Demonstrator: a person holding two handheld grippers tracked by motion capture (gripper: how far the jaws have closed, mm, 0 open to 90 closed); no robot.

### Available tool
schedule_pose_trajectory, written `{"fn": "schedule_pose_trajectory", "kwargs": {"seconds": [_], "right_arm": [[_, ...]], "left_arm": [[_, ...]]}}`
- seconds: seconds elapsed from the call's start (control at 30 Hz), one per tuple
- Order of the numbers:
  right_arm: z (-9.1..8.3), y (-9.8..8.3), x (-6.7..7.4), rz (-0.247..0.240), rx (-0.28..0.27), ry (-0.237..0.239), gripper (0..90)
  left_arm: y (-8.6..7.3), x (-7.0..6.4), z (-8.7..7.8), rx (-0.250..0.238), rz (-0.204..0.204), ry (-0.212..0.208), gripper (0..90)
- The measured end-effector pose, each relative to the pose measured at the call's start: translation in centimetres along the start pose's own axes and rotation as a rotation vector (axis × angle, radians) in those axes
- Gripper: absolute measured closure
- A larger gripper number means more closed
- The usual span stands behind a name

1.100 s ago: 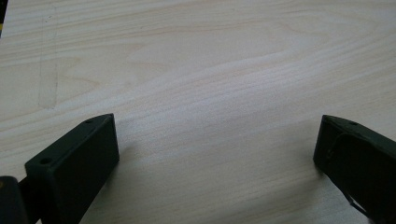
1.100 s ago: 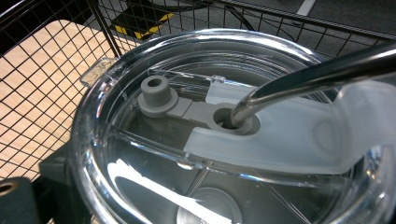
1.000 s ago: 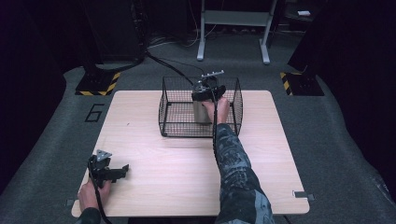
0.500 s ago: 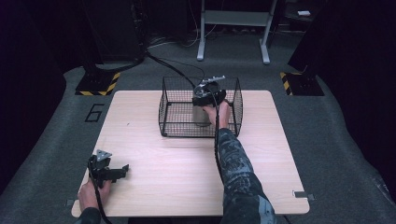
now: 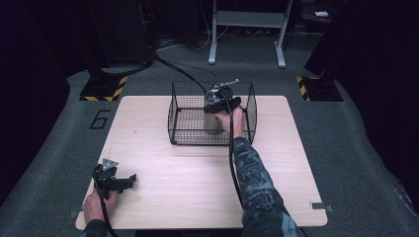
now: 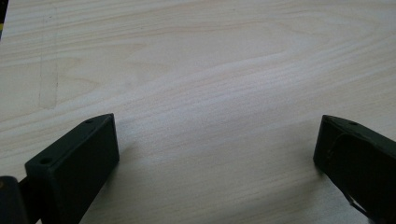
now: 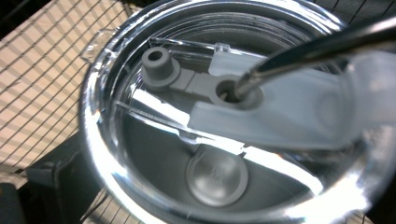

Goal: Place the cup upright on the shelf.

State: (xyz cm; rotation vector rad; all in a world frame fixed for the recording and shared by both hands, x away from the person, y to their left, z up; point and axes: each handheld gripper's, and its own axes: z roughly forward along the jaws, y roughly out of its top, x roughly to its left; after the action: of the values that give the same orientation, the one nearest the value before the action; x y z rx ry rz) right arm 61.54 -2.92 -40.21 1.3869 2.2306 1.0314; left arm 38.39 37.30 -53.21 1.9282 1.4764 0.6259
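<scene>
- High view: a black wire basket [image 5: 178, 116] stands at the far middle of the wooden table [image 5: 286, 163]. A metal tumbler [image 5: 214, 122] stands upright inside it, toward its right half. The right gripper [image 5: 220, 98] sits directly over the tumbler, with the right hand [image 5: 235, 120] inside the basket. The left gripper [image 5: 114, 179] rests near the table's near left corner, held by the left hand [image 5: 95, 203], well apart from the basket.
- Left gripper view: both black jaws stand wide apart over bare wood, holding nothing.
- Right gripper view: the tumbler's clear lid [image 7: 224, 121] sits very close, and a metal straw [image 7: 317, 46] enters its grey hole. Whether the jaws clamp the tumbler cannot be told.
</scene>
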Motion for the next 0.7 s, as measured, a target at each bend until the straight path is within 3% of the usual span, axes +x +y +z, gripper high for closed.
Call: {"fn": "schedule_pose_trajectory", "kwargs": {"seconds": [0.17, 0.33, 0.7], "right_arm": [[-1.3, -0.2, -0.1, 0.003, 0.034, 0.028, 0.0], [-3.0, -0.5, 0.1, -0.034, 0.039, 0.027, 0.0], [-6.7, -0.7, 0.7, -0.06, 0.021, 0.061, 0.0]], "left_arm": [[0.0, 0.0, 0.0, 0.003, -0.004, -0.001, 0.1], [0.0, 0.0, 0.0, 0.004, -0.002, 0.0, 0.1], [0.0, 0.0, 0.0, 0.003, -0.004, -0.002, 0.1]]}}
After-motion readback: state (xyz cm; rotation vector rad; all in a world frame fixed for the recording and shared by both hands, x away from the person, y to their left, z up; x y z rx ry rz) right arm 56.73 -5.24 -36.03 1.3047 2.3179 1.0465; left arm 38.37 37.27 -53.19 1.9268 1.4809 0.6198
